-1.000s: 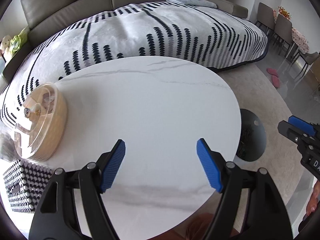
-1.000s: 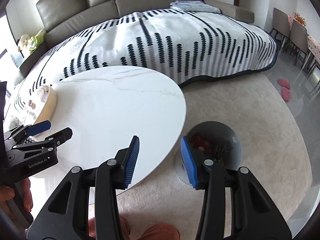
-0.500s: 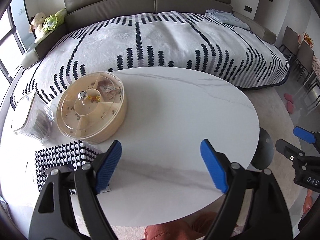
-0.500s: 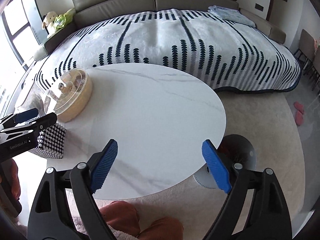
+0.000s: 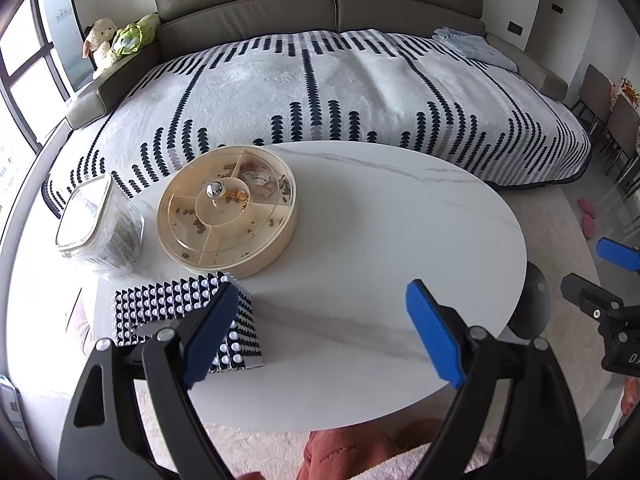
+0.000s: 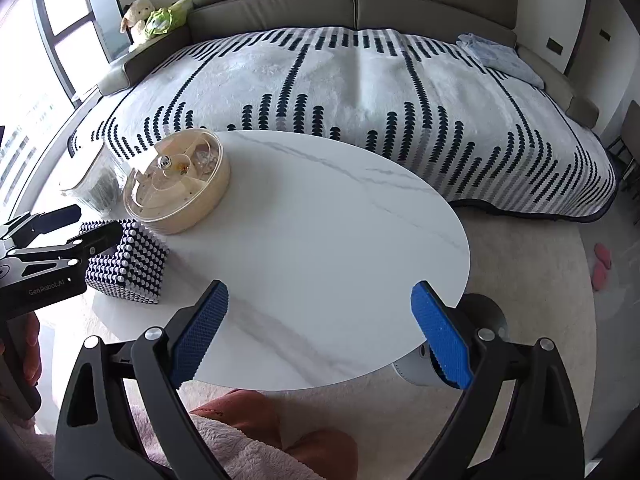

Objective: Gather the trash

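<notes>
We hold both left tongs (image 5: 320, 328) and right tongs (image 6: 320, 332) spread wide, empty, above the tabletop (image 5: 380, 240)'s bare six-o'clock edge.

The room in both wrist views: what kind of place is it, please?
Most likely a home living room. A large grey sofa covered by a patterned blanket stands behind a white oval coffee table, with soft toys on the armrest.

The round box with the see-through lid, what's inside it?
The round box has divided sections with small brown bits, wrappers in one section, and orange pieces in the middle by the shiny knob. What the bits are is too small to tell.
</notes>
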Demonstrator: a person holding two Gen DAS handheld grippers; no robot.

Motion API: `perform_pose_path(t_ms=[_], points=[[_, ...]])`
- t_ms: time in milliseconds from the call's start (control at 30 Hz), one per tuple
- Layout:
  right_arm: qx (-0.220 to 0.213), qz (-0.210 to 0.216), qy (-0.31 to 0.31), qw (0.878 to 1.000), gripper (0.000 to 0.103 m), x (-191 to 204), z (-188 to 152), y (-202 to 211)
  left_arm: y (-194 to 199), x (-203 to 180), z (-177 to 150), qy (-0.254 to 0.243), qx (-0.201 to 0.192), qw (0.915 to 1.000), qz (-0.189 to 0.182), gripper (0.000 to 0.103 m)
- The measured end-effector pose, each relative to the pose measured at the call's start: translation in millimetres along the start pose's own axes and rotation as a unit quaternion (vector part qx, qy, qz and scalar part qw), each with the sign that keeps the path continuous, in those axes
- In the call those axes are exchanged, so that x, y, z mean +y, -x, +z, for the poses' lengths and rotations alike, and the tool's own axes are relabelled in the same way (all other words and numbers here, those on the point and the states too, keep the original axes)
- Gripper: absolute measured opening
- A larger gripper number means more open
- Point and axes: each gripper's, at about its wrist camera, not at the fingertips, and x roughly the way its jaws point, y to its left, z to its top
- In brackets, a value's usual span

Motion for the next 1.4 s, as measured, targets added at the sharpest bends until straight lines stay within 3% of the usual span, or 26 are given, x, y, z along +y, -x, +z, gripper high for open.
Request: perform_pose_path(t_ms=[900, 1400], points=[[-0.009, 0.0, -0.005, 1.0, 0.09, 3, 0, 21, 22, -4, 3, -0.013, -0.001, 0.9999, -0.007, 0.086], [-0.055, -0.001, -0.017, 0.998, 0.09, -2, 3, 40, 36, -10, 10, -0.02, -0.033, 0.9992, -0.01, 0.086]])
